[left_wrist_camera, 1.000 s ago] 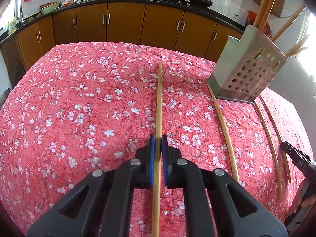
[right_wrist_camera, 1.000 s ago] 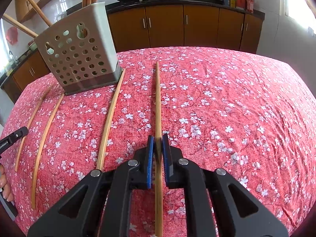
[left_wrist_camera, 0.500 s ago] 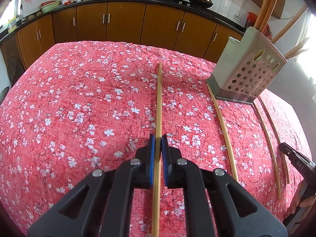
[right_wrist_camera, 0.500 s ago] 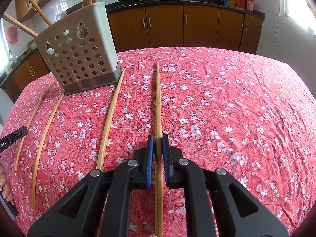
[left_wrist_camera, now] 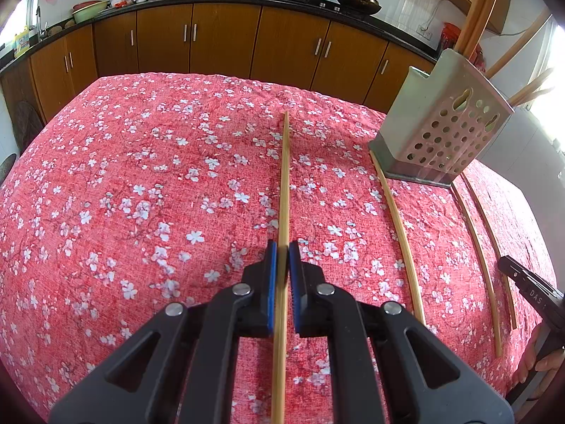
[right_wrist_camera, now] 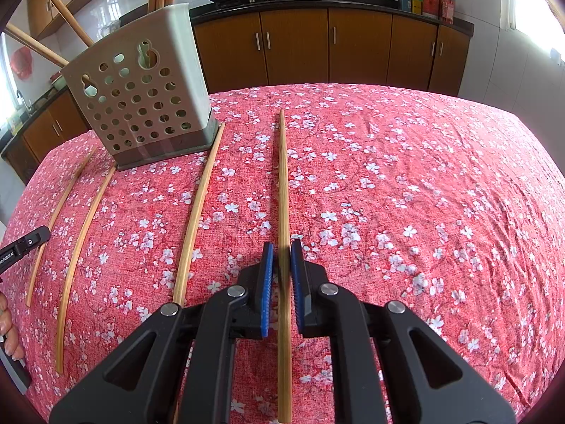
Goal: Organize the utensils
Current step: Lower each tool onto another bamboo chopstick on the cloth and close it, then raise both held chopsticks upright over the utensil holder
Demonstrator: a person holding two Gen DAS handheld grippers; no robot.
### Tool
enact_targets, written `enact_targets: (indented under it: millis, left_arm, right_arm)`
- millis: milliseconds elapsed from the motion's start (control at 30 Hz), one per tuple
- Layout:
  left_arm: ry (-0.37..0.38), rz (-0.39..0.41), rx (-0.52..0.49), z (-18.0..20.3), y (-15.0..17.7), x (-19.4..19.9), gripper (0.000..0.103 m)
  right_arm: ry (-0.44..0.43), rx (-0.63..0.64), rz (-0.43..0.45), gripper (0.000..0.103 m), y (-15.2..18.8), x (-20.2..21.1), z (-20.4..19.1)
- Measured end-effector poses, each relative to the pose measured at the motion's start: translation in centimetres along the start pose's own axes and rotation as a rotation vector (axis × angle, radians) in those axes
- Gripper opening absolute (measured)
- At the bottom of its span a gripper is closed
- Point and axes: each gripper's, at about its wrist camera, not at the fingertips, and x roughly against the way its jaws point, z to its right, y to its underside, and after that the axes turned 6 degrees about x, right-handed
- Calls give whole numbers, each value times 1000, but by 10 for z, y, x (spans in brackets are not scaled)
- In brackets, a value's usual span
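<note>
Left gripper point(left_wrist_camera: 280, 258) pinches a chopstick point(left_wrist_camera: 284, 176) lying lengthwise along its fingers. Perforated holder point(left_wrist_camera: 445, 134) stands ahead to its right (loose chopsticks between). Right gripper point(right_wrist_camera: 281, 258) likewise clamps its chopstick point(right_wrist_camera: 282, 183); holder ahead-left, about equally near.

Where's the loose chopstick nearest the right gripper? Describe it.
Find the perforated beige plastic holder on the red floral tablecloth. Of three loose bamboo chopsticks, the lone chopstick runs from the holder's right corner; the other two pair up leftward.
</note>
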Motion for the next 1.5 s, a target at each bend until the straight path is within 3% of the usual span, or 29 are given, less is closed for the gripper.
enact_targets:
  millis: [267, 633, 900, 1067, 1233, 1367, 1500]
  left_arm:
    - [1, 0, 0, 0, 0, 0, 10]
    - [-2, 0, -5, 1, 1, 1, 10]
    - [6, -10, -45, 10, 22, 16, 10]
    - [-8, -12, -84, 16, 32, 21, 9]
    - [-13, -13, -102, 16, 31, 20, 8]
    - [0, 13, -109, 17, 26, 28, 8]
    - [19, 94, -110, 22, 13, 50, 8]
  right_arm:
    - [-2, 16, 0, 18, 0, 0, -2]
    - [-13, 14, 0, 18, 0, 2, 3]
    - [-9, 29, -2, 18, 15, 14, 8]
    - [-5, 19, -2, 9, 18, 17, 10]
    - [-5, 18, 3, 8, 18, 20, 12]
    - [-1, 9, 54, 8, 13, 34, 13]
    - [-1, -13, 131, 8, 2, 54, 17]
